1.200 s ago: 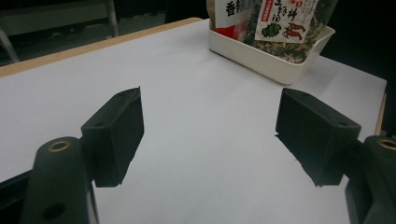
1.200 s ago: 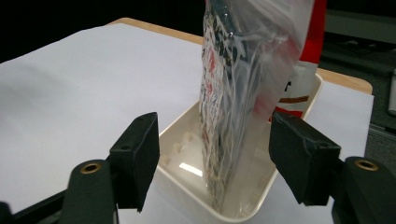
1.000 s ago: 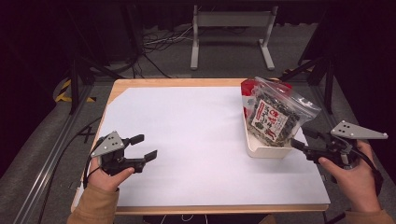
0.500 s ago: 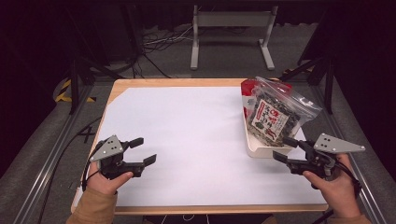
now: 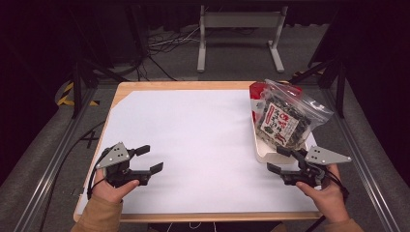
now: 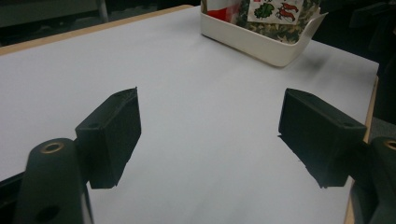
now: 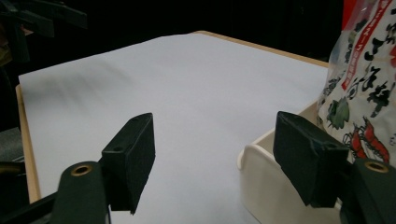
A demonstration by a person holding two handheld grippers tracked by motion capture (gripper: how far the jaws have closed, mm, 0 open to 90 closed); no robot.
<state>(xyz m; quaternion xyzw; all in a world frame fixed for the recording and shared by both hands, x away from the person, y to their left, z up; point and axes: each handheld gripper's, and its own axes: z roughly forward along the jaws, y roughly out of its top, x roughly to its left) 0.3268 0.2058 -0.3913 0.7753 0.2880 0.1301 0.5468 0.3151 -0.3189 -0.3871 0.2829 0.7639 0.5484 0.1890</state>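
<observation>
The right gripper [image 5: 283,160] is hovering near the desk's [image 5: 203,145] right front corner, just beside the near end of the white tray [image 5: 265,150]; its jaws have just been opening and are standing wide apart with nothing between them. The tray is sitting along the right edge, carrying a clear snack bag [image 5: 285,121] leaning upright with a red packet [image 5: 256,93] behind. The left gripper [image 5: 147,159] is resting near the left front corner, released and gripping nothing.
</observation>
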